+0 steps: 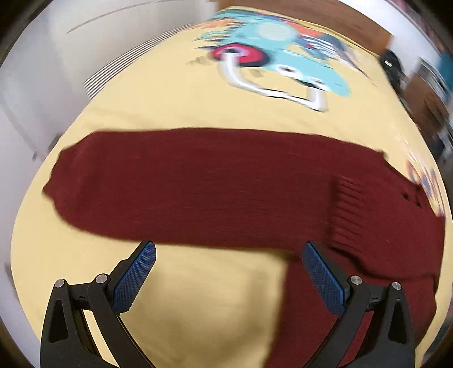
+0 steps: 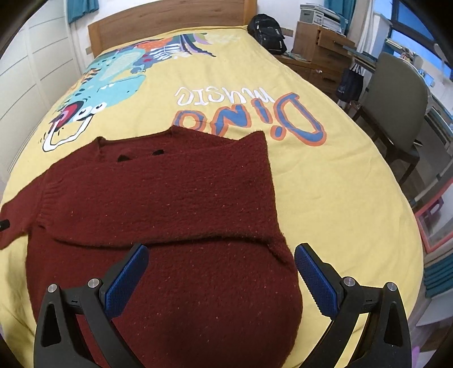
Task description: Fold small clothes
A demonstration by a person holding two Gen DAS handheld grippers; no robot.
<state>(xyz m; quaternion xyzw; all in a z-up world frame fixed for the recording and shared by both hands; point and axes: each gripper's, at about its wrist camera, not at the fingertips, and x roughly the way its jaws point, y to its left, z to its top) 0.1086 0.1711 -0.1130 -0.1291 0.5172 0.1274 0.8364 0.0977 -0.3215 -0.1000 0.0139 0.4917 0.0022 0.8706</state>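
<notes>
A dark red knitted sweater [image 2: 158,203] lies flat on the yellow bedspread [image 2: 325,184], neck toward the headboard. Its right side is folded inward over the body, and its left sleeve [image 1: 184,184] stretches out sideways across the bed. My left gripper [image 1: 228,249] hovers open just above the near edge of that sleeve, nothing between its blue pads [image 1: 136,277]. My right gripper [image 2: 220,252] hangs open over the sweater's lower body, its pads [image 2: 315,280] wide apart and holding nothing. The left wrist view is blurred by motion.
The bedspread carries a dinosaur print [image 2: 113,76] and lettering [image 2: 249,116]. A wooden headboard [image 2: 170,17] and a black backpack [image 2: 267,32] stand at the far end. To the right are a wooden desk [image 2: 325,51] and a chair [image 2: 396,99]. White cupboards [image 2: 31,70] line the left.
</notes>
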